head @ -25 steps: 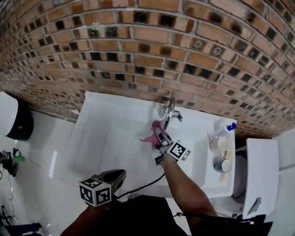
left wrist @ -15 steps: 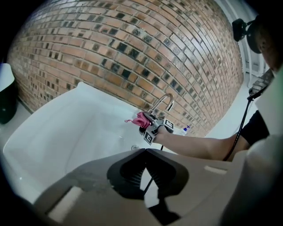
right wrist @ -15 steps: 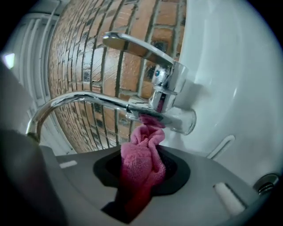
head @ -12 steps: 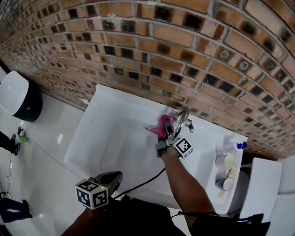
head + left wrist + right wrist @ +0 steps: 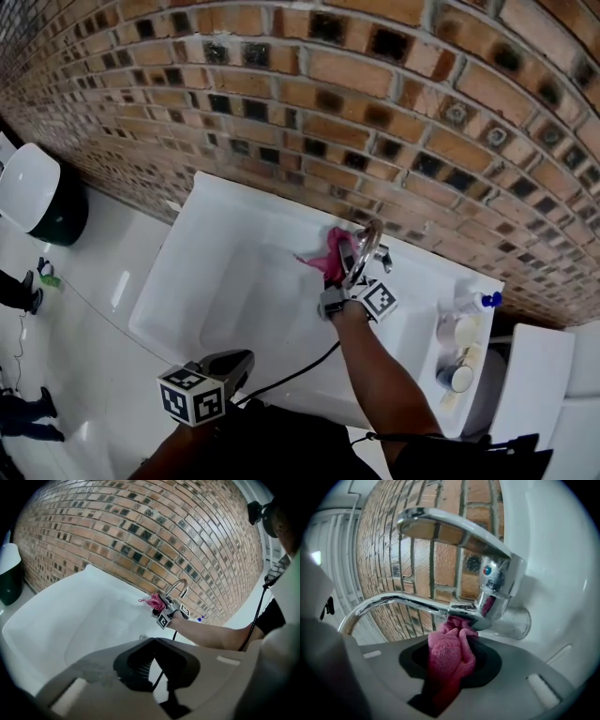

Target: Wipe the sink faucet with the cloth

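A chrome faucet [image 5: 367, 247] stands at the back rim of the white sink [image 5: 216, 281], under the brick wall. My right gripper [image 5: 341, 266] is shut on a pink cloth [image 5: 330, 253] and presses it against the faucet. In the right gripper view the pink cloth [image 5: 451, 656] bunches between the jaws and touches the underside of the faucet [image 5: 487, 602] where the spout meets the body, below the lever handle [image 5: 450, 529]. My left gripper [image 5: 232, 361] hangs shut and empty near the sink's front edge. From the left gripper view the cloth [image 5: 154, 601] and faucet [image 5: 177, 587] show far off.
A spray bottle [image 5: 473, 302] and small cups [image 5: 456, 375] stand on the sink's right ledge. A white and dark bin [image 5: 37, 202] sits on the floor at left. A black cable [image 5: 291, 373] runs from the right gripper across the sink's front.
The right gripper with the cloth went from below the spout up against the faucet body, then shifted slightly. The head view swung closer to the wall. The left gripper stayed put.
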`<state>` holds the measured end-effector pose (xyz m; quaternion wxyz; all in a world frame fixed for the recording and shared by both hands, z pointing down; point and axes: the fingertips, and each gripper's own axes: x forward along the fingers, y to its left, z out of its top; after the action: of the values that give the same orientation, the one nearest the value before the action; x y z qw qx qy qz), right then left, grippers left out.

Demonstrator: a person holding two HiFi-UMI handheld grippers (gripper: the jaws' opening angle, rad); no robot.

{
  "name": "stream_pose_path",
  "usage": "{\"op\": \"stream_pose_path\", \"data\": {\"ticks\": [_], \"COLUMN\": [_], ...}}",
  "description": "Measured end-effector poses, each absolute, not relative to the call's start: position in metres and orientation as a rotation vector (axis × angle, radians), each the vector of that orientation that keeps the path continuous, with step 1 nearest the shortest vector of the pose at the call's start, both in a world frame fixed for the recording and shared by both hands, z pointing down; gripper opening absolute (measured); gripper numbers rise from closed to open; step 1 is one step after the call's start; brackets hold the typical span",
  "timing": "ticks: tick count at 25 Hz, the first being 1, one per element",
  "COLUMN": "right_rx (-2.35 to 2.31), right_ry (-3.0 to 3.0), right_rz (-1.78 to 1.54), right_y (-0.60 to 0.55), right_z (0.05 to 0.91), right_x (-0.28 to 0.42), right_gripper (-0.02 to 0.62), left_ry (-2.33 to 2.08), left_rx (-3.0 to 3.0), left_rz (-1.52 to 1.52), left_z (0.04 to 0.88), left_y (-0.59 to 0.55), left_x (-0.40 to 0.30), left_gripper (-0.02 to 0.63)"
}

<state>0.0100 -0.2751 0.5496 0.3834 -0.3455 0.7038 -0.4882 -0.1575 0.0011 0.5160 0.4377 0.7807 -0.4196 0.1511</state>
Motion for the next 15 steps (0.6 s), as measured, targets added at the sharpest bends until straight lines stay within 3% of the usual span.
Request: {"op": "stream_pose_path", "data": {"ticks": [15], "right_rx": [-0.88], "right_ry": [2.005], "right_rz": [-1.273], "right_y": [-0.207], "right_z": [0.531], "right_x": [0.011], "right_gripper": [0.124], "left_ry": [-0.98], "left_rx": [2.049], "left_rz": [0.375], "left_z": [0.498], "left_y": [-0.004], "left_x": [-0.16], "left_gripper": [0.003]}}
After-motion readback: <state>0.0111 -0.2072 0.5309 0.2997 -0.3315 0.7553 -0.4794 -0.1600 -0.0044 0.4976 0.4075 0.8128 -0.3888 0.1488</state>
